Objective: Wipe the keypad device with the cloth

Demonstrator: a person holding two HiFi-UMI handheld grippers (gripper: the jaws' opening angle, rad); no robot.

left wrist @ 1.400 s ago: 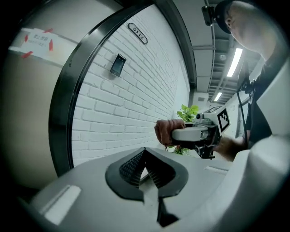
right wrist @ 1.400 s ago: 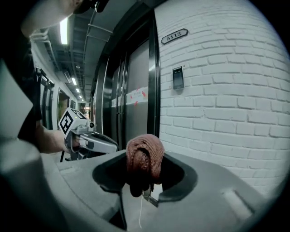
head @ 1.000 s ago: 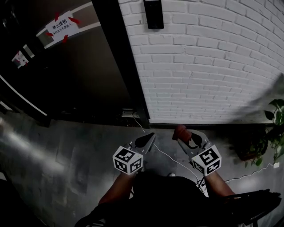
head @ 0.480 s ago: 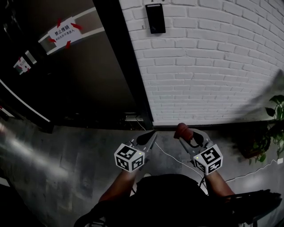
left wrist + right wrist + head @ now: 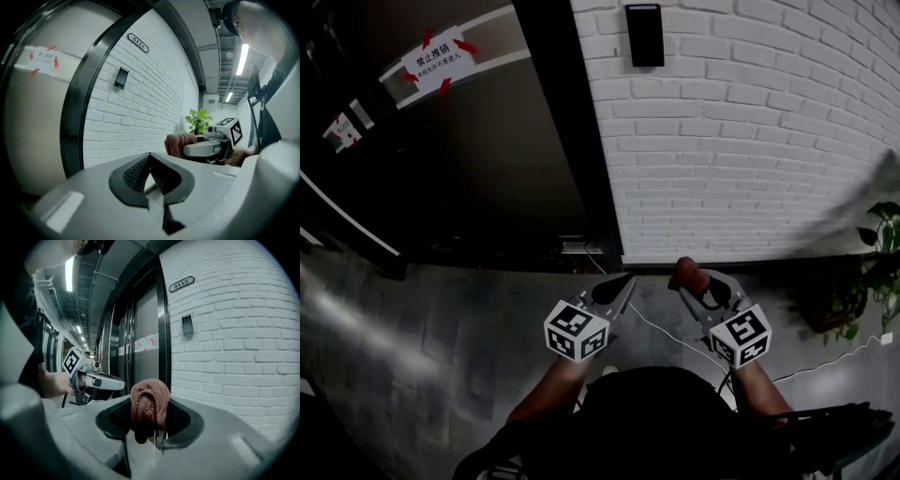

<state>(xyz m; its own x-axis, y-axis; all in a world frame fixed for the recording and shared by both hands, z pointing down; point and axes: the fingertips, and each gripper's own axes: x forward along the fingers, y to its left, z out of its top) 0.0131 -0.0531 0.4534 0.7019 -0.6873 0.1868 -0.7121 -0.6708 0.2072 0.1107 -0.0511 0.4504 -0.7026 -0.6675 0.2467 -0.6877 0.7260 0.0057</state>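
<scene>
The keypad device (image 5: 645, 36) is a small black rectangle high on the white brick wall, also seen in the left gripper view (image 5: 121, 78) and the right gripper view (image 5: 187, 325). My right gripper (image 5: 690, 278) is held low, far beneath it, shut on a bunched reddish-brown cloth (image 5: 683, 273) that bulges out between its jaws (image 5: 149, 401). My left gripper (image 5: 623, 283) hangs beside it at the same height, shut and holding nothing (image 5: 149, 158). Each gripper shows in the other's view: the right gripper (image 5: 206, 147), the left gripper (image 5: 101, 378).
A dark door (image 5: 478, 141) with a black frame (image 5: 567, 131) stands left of the brick wall and carries a taped paper notice (image 5: 439, 54). A number plate (image 5: 181, 283) hangs above the keypad. A potted plant (image 5: 877, 272) stands at the right. A white cable (image 5: 661, 333) runs across the floor.
The head view has shifted, so the keypad sits slightly lower and further right in frame. Both grippers stay low, side by side, the cloth still held in the right one.
</scene>
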